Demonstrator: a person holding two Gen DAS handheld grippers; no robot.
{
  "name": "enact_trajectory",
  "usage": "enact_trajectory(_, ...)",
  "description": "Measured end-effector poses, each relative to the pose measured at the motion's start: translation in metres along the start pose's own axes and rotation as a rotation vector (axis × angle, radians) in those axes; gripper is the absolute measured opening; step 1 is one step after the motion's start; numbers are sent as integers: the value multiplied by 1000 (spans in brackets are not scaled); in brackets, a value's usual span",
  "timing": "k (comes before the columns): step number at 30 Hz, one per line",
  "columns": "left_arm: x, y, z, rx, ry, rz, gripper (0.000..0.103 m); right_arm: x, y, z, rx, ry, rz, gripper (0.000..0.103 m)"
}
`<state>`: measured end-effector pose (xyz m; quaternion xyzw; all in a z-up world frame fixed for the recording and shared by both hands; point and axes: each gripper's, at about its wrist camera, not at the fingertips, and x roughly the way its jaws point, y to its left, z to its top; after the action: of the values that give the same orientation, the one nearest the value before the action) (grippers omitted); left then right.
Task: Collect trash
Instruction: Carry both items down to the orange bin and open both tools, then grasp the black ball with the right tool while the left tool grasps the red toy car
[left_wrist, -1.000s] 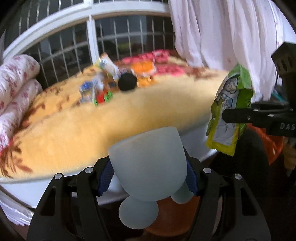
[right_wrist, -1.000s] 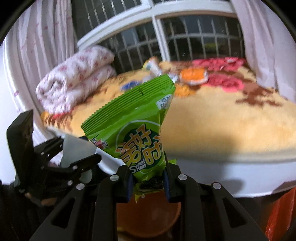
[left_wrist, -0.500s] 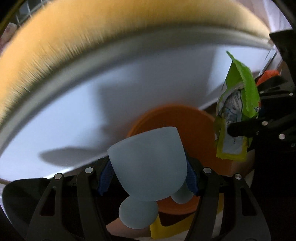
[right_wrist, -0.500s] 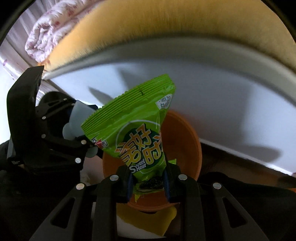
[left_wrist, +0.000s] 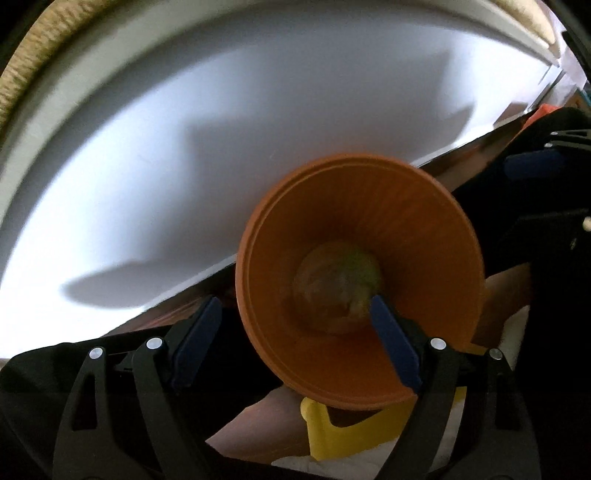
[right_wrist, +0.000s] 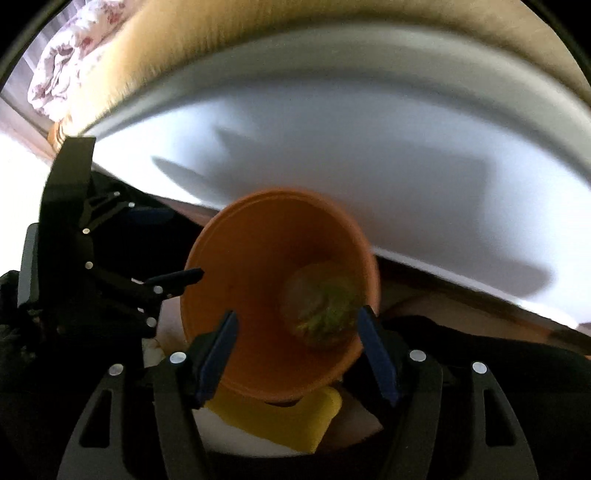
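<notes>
Closest in, the left gripper (left_wrist: 291, 317) has its two blue pads spread wide with nothing between them; its jaws have just been opening; the right gripper (right_wrist: 297, 328) is spread too, also just opened, and it pinches nothing. Right under both sits the orange bin (left_wrist: 424, 229), round mouth up; part of it rests over a yellow thing (left_wrist: 343, 432) on the floor. Down at the bottom of the bin lies the trash (right_wrist: 325, 310); it looks green and pale, but it is too blurry to tell the pieces apart. Behind the bin is the white side of the bed (left_wrist: 184, 147), and on top, far back, the fuzzy yellow blanket (right_wrist: 229, 48). The drop looks done; to do it well, keep the pads wide, lift both claws straight up so they don't bump the rim and tip the bin, then go back to the bed for more.
</notes>
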<state>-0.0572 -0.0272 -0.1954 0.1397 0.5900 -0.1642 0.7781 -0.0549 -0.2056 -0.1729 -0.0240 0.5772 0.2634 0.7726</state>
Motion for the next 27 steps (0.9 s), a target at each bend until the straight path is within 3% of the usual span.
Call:
enact_trajectory(4, -35, 4, 9, -12, -69, -21, 81, -55, 10, 5, -35, -122, 30, 63)
enact_trajectory(7, -80, 12, 12, -38, -180, -48, 81, -103, 12, 22, -76, -263, 53, 63)
enact_trajectory(10, -123, 24, 23, -66, -311, -25, 86, -135, 13, 64, -88, -384, 60, 63)
enact_trajectory(15, -161, 42, 48, -172, -471, 19, 88, -144, 6, 156, -98, -557, -41, 63)
enact_trajectory(18, -166, 56, 58, -238, -500, 15, 88, -133, 5, 204, -122, -570, -121, 63)
enact_trajectory(21, -163, 59, 60, -260, -502, 6, 88, -108, -2, 238, -122, -523, -162, 63)
enact_trajectory(27, -159, 66, 57, -257, -490, 17, 88, -77, 2, 270, -101, -477, -211, 64)
